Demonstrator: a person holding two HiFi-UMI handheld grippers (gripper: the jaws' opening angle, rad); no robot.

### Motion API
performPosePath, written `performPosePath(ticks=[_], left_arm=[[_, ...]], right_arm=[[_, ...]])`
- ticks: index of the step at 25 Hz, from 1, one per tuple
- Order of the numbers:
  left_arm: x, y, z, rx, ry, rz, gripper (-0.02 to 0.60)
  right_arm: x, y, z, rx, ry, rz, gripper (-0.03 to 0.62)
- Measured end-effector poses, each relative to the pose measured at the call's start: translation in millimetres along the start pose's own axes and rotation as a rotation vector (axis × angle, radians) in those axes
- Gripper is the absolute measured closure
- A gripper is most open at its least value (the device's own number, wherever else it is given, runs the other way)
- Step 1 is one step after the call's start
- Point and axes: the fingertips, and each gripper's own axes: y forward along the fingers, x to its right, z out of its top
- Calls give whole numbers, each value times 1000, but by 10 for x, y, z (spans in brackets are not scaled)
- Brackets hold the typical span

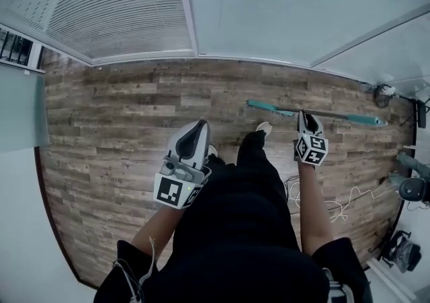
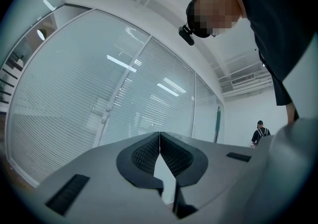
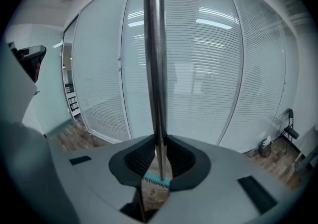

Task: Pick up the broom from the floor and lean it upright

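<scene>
nearest, the person (image 1: 248,228) in black clothes stood over a wood plank floor (image 1: 107,134). at near left the left gripper (image 1: 198,127) was clenched and empty; in the left gripper view its ribbed pads (image 2: 146,153) met at the tips with nothing between them (image 2: 159,136), and it pointed toward the far glass.

a little further and to the right, the right gripper (image 1: 307,117) was grasping the broom (image 1: 322,113) on its thin metal shaft. in the right gripper view the shaft (image 3: 155,69) ran straight up out of the jaws (image 3: 159,144), pinched between both pads, and the teal brush end showed just below them over the planks.

from the head view the broom lay crosswise, its teal brush end to the left, beyond the person's shoe (image 1: 264,127), and its teal grip end to the right. whether the brush end touched the floor i could not tell. a white cable (image 1: 336,207) lay loose on the floor at near right.

farthest, a glass wall with closed blinds (image 1: 134,13) closed off the room.
</scene>
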Motion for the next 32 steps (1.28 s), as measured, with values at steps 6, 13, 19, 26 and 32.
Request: performPosePath(ticks=[6, 13, 19, 26, 32], left_arm=[[266, 575, -45, -9, 16, -51, 563], [574, 1295, -297, -49, 14, -90, 563], [1049, 2204, -694, -113, 32, -180, 563], [1636, 3116, -1003, -153, 27, -247, 563], [1881, 3614, -1235, -180, 72, -247, 563]], right_arm=[[511, 45, 60, 37, 54, -45, 513], [1196, 251, 15, 25, 96, -74, 513], [1755, 582, 20, 19, 133, -92, 513], [2512, 850, 83, 40, 214, -75, 513], [3046, 920, 169, 46, 198, -95, 513]])
